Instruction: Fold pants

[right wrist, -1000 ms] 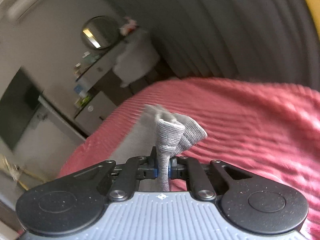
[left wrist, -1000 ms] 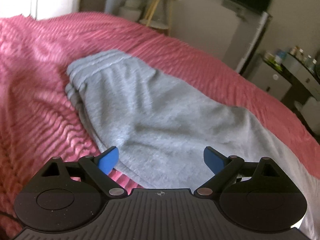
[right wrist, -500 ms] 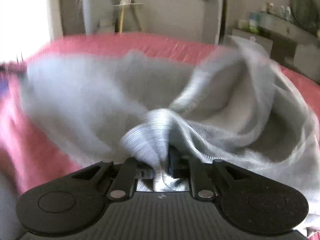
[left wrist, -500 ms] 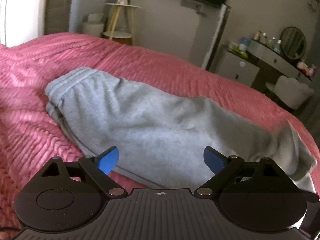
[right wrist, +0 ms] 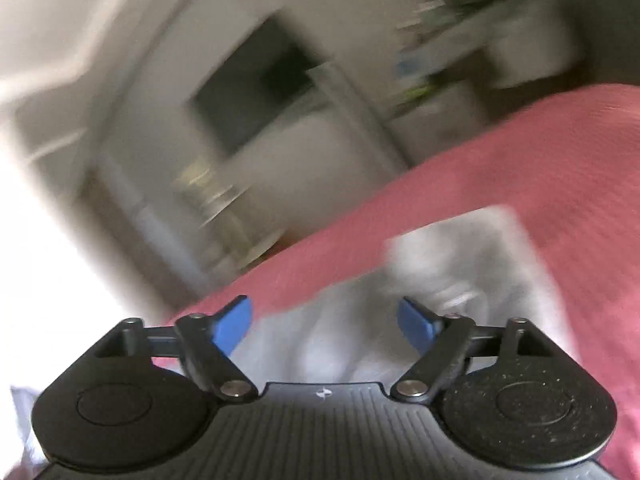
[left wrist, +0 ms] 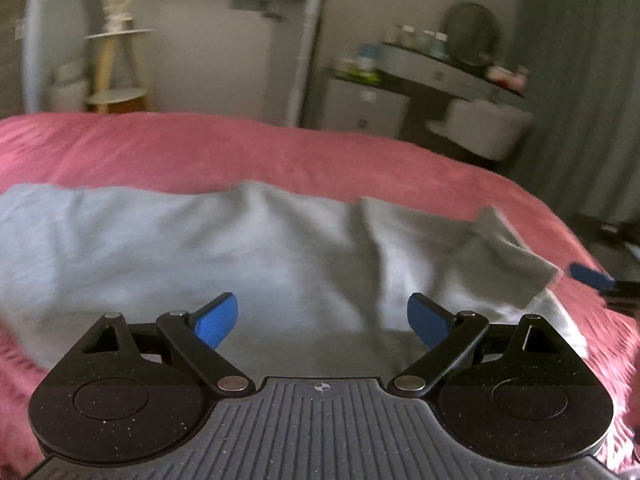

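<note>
1. Pants (left wrist: 248, 256): grey sweatpants lying across the pink bedspread (left wrist: 224, 148), stretched left to right in the left wrist view. They look doubled lengthwise, one leg on top of the other, and the far right end has a flap turned back over itself near the corner of the bed.

2. Left gripper (left wrist: 322, 316): jaws spread wide, nothing between the blue pads, hovering just above the near edge of the fabric around the middle of the pants.

3. Right gripper (right wrist: 325, 322): its jaws have just been opening, and now they stand wide with nothing pinched between them. The grey cloth sits right in front of the pads (the right wrist view is badly smeared, so I can't tell if a pad brushes it).

4. One blue fingertip (left wrist: 591, 275) pokes into the left wrist view at the far right edge, near the leg end.

5. Progress, my guess: leg-on-leg fold done and the leg end has started to come over, but it's rumpled and nowhere near the waistband (left wrist: 24, 216).

6. Left to do: flatten that flap, then bring the leg end across toward the waist, probably once or twice.
</note>
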`<state>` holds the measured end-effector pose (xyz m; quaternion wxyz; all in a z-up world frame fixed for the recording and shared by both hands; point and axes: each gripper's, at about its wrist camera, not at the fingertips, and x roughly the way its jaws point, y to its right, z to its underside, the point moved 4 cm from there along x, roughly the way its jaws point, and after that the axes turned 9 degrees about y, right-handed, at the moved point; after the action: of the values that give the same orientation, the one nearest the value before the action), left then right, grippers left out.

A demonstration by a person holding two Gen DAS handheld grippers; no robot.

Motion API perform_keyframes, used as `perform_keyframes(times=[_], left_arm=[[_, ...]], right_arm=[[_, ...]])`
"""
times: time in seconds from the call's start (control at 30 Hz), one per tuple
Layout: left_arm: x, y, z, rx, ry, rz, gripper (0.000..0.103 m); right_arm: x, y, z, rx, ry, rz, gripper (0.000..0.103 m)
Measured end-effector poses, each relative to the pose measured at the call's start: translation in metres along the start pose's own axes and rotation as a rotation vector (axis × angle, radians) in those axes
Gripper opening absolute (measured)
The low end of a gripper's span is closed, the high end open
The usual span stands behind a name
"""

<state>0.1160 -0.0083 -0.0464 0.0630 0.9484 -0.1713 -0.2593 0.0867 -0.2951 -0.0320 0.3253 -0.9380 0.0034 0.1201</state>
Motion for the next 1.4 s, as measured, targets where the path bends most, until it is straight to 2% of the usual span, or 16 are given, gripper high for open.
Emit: perform_keyframes(times=[0.1, 0.2, 0.33, 0.37, 0.4, 0.43, 0.53, 0.6, 0.63, 0.7, 0.8, 0.97, 1.13, 1.2, 1.33, 1.4], left_arm=[[0.013, 0.025, 0.002, 0.067, 0.0, 0.071, 0.094], [0.029, 0.044, 0.011, 0.147, -0.041, 0.095, 0.09], [0.041, 0.047, 0.027, 0.128, -0.127, 0.139, 0.072], [0.043, 0.045, 0.031, 0.127, -0.143, 0.143, 0.062], [0.045, 0.043, 0.035, 0.13, -0.163, 0.14, 0.056], [0.046, 0.039, 0.038, 0.126, -0.182, 0.135, 0.047], [0.044, 0.031, 0.041, 0.054, -0.217, 0.14, 0.044], [0.042, 0.025, 0.039, 0.024, -0.213, 0.128, 0.049], [0.04, 0.022, 0.038, 0.02, -0.206, 0.115, 0.057], [0.036, 0.017, 0.033, 0.014, -0.179, 0.089, 0.061], [0.027, 0.009, 0.021, -0.001, -0.127, 0.08, 0.061], [0.029, 0.006, 0.003, -0.021, -0.084, 0.084, 0.058], [0.057, 0.025, -0.024, -0.039, -0.059, 0.052, 0.059], [0.079, 0.036, -0.024, -0.051, -0.115, 0.065, 0.06], [0.109, 0.044, -0.001, 0.022, -0.238, -0.01, 0.06], [0.115, 0.041, 0.014, -0.022, -0.313, 0.02, 0.055]], right_arm=[[0.022, 0.04, -0.006, 0.126, -0.039, 0.118, 0.082], [0.036, 0.054, 0.006, 0.195, -0.084, 0.092, 0.082], [0.046, 0.042, 0.023, 0.123, -0.148, 0.072, 0.079], [0.051, 0.039, 0.024, 0.082, -0.163, 0.076, 0.069], [0.055, 0.035, 0.027, 0.041, -0.172, 0.083, 0.024], [0.065, 0.032, 0.027, 0.001, -0.188, 0.091, 0.01], [0.09, 0.018, 0.026, 0.035, -0.205, 0.029, 0.01], [0.102, -0.007, 0.031, 0.01, -0.235, -0.059, 0.023], [0.111, -0.022, 0.038, -0.002, -0.274, -0.135, 0.048], [0.113, -0.035, 0.043, 0.029, -0.277, -0.226, 0.07], [0.093, -0.025, 0.034, 0.066, -0.197, -0.197, 0.072], [0.03, 0.014, 0.023, 0.072, -0.104, 0.077, 0.075], [-0.008, 0.025, 0.052, -0.138, -0.133, 0.332, 0.074], [-0.002, 0.024, 0.063, -0.22, -0.178, 0.356, 0.076], [0.01, 0.025, 0.075, -0.273, -0.208, 0.31, 0.097], [0.006, 0.026, 0.078, -0.305, -0.207, 0.287, 0.097]])
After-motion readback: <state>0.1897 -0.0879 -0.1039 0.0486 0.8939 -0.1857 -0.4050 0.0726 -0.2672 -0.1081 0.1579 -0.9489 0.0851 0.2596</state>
